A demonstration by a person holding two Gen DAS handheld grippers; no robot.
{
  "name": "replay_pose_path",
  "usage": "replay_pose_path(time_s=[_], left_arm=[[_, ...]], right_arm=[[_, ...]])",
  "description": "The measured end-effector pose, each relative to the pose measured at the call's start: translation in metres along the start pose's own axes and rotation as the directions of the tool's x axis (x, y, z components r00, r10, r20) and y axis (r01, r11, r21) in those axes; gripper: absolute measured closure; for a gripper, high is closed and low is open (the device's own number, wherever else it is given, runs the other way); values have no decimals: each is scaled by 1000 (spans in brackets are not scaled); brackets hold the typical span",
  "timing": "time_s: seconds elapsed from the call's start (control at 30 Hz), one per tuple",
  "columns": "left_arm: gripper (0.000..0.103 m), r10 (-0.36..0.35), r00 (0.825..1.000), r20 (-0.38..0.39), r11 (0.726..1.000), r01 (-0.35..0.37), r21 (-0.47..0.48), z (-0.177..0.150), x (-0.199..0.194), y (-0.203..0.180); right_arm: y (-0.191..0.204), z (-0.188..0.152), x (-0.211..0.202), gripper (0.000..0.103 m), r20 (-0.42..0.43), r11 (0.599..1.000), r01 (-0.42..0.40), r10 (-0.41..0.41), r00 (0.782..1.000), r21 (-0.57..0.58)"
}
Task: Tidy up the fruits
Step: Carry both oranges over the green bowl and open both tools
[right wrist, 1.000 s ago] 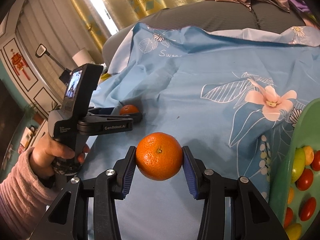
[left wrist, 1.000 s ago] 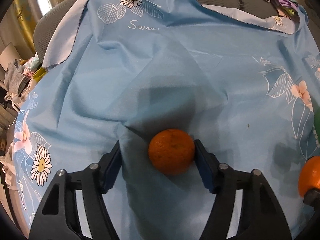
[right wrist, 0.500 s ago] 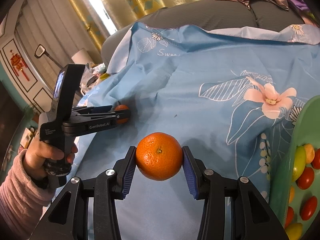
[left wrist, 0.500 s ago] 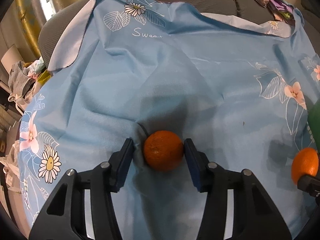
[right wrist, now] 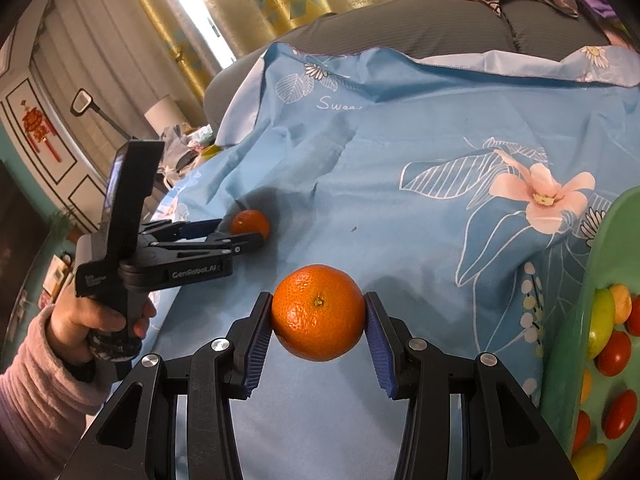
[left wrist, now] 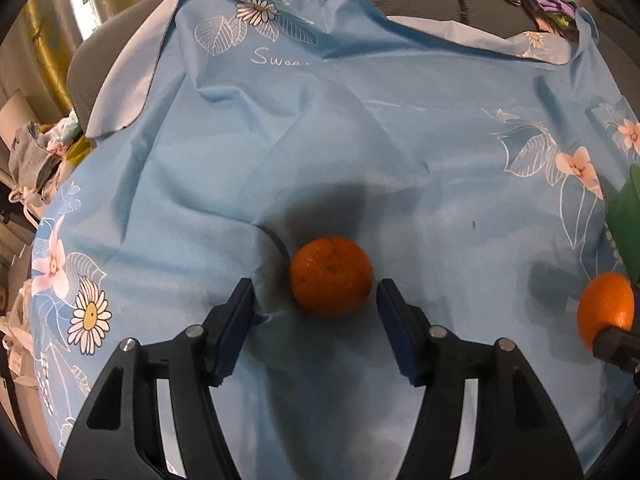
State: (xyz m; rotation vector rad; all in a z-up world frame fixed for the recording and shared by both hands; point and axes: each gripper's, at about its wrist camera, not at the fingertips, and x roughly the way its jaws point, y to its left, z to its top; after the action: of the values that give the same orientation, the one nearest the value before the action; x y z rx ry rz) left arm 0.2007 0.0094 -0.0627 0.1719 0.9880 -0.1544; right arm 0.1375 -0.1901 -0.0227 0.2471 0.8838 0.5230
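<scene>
Blue flowered cloth (left wrist: 360, 152) lies loose and rumpled over a grey cushioned seat, with gold curtains behind and a heap of clothes off to one side. At the far right edge sits a green tray (right wrist: 600, 264) already holding small red, yellow and green fruits.

From where I stand, the right gripper (right wrist: 318, 324) has its blue pads pressed on both sides of a big orange (right wrist: 318, 312), lifted clear of the cloth and near the tray. That one looks secure, though the round skin gives only a narrow contact, so a quick swing toward the tray could let it roll out.

The left gripper (left wrist: 314, 312) is the worry. Its jaws are opening, and the second orange (left wrist: 331, 276) sits on the cloth just ahead of the tips, with a gap on both sides; neither pad touches it. It rests in a soft hollow beside a dark crease. If the tongs close from here, I judge the pads may catch only the near curve and squirt the fruit forward, or pinch a fold of cloth and drag the sheet along with it. A tug on the sheet could also nudge the tray. The soft surface gives no firm backing, so pushing the tips farther around the fruit before closing seems wise.
</scene>
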Motion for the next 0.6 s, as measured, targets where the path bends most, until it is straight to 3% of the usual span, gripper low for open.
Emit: replay_pose_path(time_s=[0.2, 0.33, 0.43, 0.47, 0.53, 0.6], left_arm=[[41, 51, 998, -23, 999, -51, 9, 4, 11, -4], [38, -3, 998, 57, 1000, 5, -26, -3, -15, 3], [38, 10, 992, 125, 1000, -12, 15, -9, -42, 1], [37, -31, 989, 147, 999, 26, 32, -9, -49, -2], [35, -89, 985, 151, 996, 82, 46, -5, -50, -7], [36, -61, 990, 127, 997, 55, 52, -1, -38, -12]], right_arm=[[-2, -1, 0, 56, -2, 1000, 3, -3, 1000, 7], [-1, -2, -3, 56, 6, 1000, -7, 7, 1000, 9], [-2, -2, -4, 56, 6, 999, -29, 29, 1000, 16], [-2, -3, -4, 56, 5, 999, -32, 32, 999, 18], [-2, -3, -3, 56, 2, 999, -38, 38, 999, 22], [-2, -3, -3, 56, 0, 999, -35, 35, 999, 26]])
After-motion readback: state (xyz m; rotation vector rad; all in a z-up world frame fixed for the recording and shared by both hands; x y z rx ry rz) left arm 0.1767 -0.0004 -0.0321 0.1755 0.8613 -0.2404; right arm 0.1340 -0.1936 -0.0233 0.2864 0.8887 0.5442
